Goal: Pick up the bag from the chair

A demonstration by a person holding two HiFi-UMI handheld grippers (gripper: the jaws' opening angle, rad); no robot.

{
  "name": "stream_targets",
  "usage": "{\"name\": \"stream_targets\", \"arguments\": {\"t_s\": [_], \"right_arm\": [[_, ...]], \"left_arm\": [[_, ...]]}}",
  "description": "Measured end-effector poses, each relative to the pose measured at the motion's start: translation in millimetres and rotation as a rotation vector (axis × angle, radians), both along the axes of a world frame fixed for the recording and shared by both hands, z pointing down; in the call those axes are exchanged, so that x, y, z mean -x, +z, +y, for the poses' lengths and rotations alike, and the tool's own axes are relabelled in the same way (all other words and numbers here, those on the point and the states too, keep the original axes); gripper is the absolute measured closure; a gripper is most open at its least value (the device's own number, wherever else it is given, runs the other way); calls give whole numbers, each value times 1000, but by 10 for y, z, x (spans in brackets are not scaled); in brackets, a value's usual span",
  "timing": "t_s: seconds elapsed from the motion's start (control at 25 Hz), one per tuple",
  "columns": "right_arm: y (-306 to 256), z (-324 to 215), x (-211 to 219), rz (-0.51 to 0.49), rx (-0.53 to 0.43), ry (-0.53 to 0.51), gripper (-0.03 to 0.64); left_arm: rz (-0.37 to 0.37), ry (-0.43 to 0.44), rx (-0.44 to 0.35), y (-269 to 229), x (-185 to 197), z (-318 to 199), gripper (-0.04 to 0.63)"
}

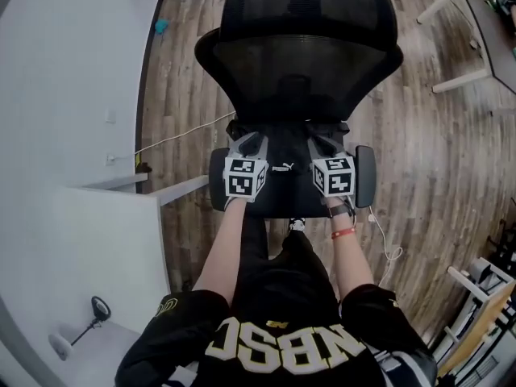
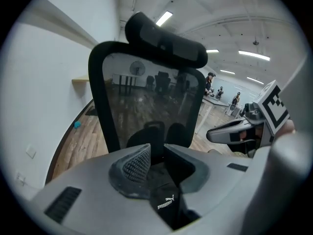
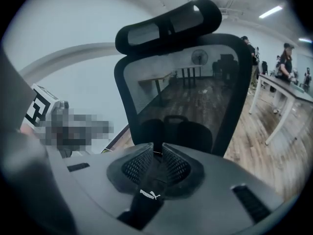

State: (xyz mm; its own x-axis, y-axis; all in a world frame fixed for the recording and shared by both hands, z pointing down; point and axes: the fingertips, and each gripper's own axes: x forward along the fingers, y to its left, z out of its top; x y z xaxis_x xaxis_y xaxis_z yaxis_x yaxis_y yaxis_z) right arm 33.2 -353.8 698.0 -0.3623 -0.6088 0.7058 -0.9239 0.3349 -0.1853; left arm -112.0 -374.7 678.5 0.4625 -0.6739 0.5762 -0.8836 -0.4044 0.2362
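Chair (image 1: 310,47): seat carries the bag (image 1: 286,188), lying flat between both tools | Arms: I hold both stretched forward and down, side by side, for a level lift, I judge | Right tool (image 3: 157,155): clamped on strap (image 3: 146,197) | Left tool (image 2: 156,155): jaws apart, straddling a strap, not yet pinched.

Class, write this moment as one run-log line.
phase: grasp | left gripper: open around left strap | right gripper: shut on right strap | bag: on chair
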Motion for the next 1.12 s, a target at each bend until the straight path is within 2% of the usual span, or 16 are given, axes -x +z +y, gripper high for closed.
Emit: {"name": "stream_targets", "arguments": {"t_s": [0.12,0.28,0.52,0.64,0.8,0.92,1.04,1.12], "right_arm": [[383,-94,-39,3,42,3,549],[892,-180,-115,24,99,-17,504],[1603,-223,-270,18,198,-11,412],[1895,-250,-366,-11,227,26,354],[2316,-213,-494,6,261,59,265],[2584,-182,-621,6,303,123,225],[2820,-128,-724,2,345,176,156],[2941,-88,-757,15,366,188,146]], "left_arm": [[-14,3,63,378,52,-87,485],[-52,0,151,884,131,-155,411],[-81,-12,267,1584,191,-243,309],[-96,-16,324,1940,202,-268,274],[-104,-49,395,2364,244,-291,231],[-135,-71,436,2637,287,-278,204],[-167,-138,468,2889,395,-273,158],[-174,-187,480,3035,486,-281,135]]}}
